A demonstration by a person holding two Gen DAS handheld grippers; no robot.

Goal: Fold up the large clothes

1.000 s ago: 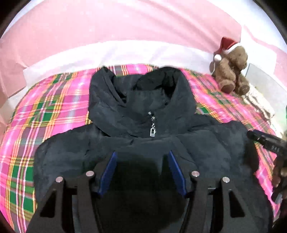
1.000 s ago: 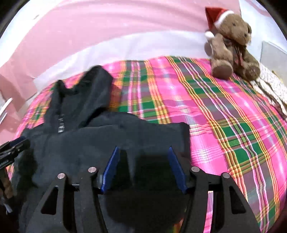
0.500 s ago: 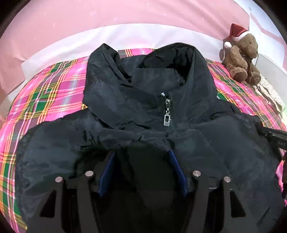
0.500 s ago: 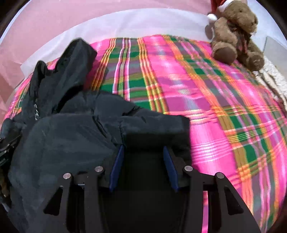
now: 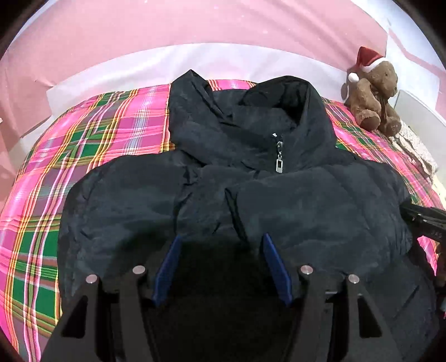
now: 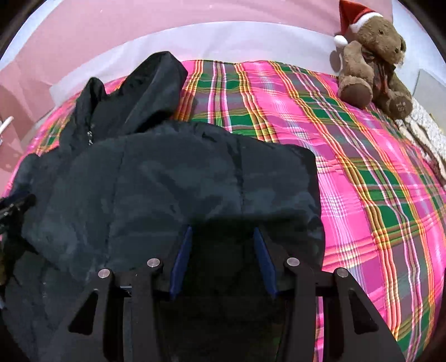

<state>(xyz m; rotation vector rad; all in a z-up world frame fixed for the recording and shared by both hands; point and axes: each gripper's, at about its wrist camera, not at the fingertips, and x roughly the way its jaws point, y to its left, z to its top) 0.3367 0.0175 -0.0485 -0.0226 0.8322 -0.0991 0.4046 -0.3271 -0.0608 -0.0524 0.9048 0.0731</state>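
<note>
On plaid bedspread (image 6: pixel 362 181) | jacket (image 5: pixel 278 200) hides fingertips | left tool (image 5: pixel 221 245), right tool (image 6: pixel 223 236): spread wide

We see a black jacket (image 5: pixel 251 195) with a silver zipper pull (image 5: pixel 278 164) on a bedspread (image 5: pixel 97 144) in plaid — hot pink crossed with green, yellow and white. At the bed's far right corner, a brown teddy bear (image 6: pixel 373 64) wears a red-and-white Santa hat (image 6: pixel 354 14). Our claws' pads (image 5: pixel 167 267) are blue — their frames black.
</note>
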